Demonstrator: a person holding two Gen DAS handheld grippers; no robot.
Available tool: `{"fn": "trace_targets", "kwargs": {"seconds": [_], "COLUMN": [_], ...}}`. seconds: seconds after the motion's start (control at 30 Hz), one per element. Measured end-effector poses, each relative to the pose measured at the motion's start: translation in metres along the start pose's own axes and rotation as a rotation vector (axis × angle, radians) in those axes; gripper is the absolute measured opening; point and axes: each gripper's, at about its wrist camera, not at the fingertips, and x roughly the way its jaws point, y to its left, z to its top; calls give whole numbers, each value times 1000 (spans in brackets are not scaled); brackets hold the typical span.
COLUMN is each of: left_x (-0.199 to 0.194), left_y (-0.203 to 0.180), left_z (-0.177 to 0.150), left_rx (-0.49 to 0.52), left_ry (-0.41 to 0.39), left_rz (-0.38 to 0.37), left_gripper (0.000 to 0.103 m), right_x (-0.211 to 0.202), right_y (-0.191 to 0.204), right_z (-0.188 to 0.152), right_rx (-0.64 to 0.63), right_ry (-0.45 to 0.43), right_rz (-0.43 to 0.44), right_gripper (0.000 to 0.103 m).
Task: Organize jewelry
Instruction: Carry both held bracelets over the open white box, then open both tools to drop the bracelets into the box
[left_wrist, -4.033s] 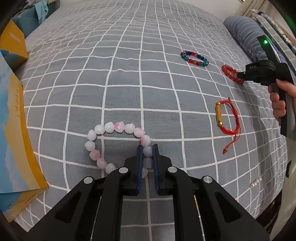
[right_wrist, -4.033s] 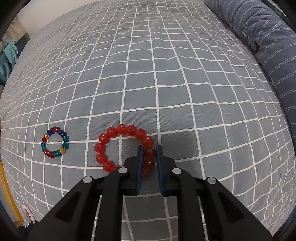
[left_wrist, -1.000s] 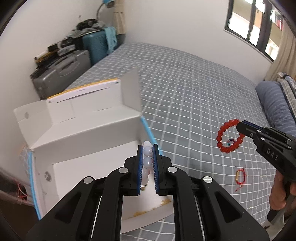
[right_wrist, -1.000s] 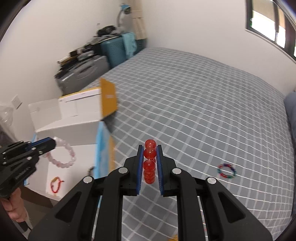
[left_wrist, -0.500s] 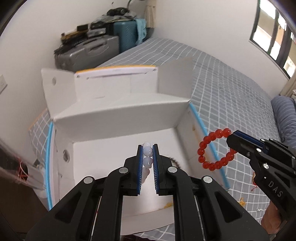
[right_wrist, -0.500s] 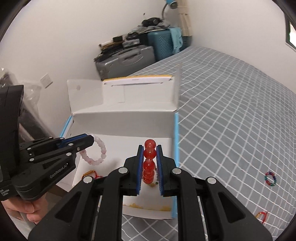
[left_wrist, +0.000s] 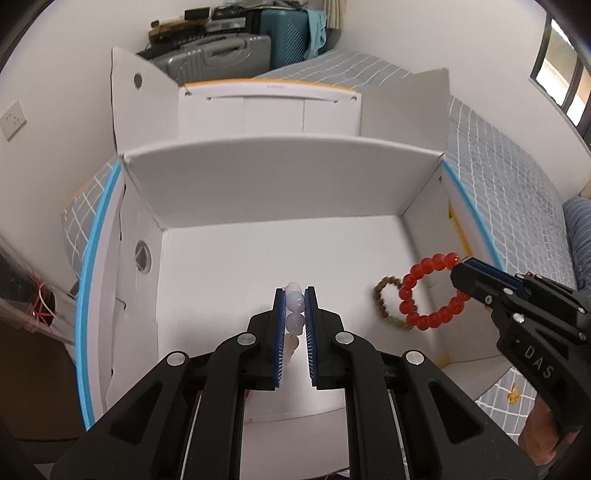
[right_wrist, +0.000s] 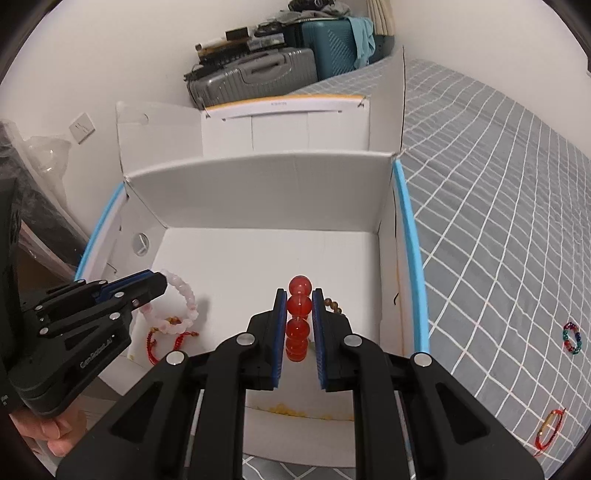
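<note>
My left gripper (left_wrist: 294, 295) is shut on the pale pink bead bracelet (left_wrist: 294, 308), hanging over the floor of the open white box (left_wrist: 280, 173). From the right wrist view the same pink bracelet (right_wrist: 184, 299) dangles from the left gripper (right_wrist: 160, 282) at the box's left side. My right gripper (right_wrist: 298, 295) is shut on the red bead bracelet (right_wrist: 298, 317), also above the box floor. In the left wrist view the red bracelet (left_wrist: 428, 291) hangs from the right gripper (left_wrist: 458, 267). A brown bead bracelet (left_wrist: 386, 299) and a red cord bracelet (right_wrist: 155, 343) lie inside the box.
The box (right_wrist: 258, 184) stands at the edge of the grey checked bed (right_wrist: 498, 184), its flaps raised. A multicoloured bead bracelet (right_wrist: 571, 342) and a red cord bracelet with a gold tube (right_wrist: 550, 432) lie on the bed. Suitcases (right_wrist: 258, 74) stand behind.
Both grippers have come down and forward over the box, each still holding its bracelet. The box interior now fills both views.
</note>
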Motion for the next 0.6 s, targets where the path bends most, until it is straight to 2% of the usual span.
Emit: {"fn": "trace_targets", "kwargs": {"seconds": [0.5, 0.6], "left_x": [15, 12], "left_y": [2, 3], "left_z": [-3, -5], "left_rx": [11, 9], "left_ry": [30, 13], "left_rz": [25, 38], "left_gripper": [11, 14], "right_x": [20, 14], "right_y": [-2, 0], "right_z": [-2, -1], "right_rx": [-12, -23], "right_ry": [68, 40], "right_rz": [9, 9], "right_gripper": [14, 15]}}
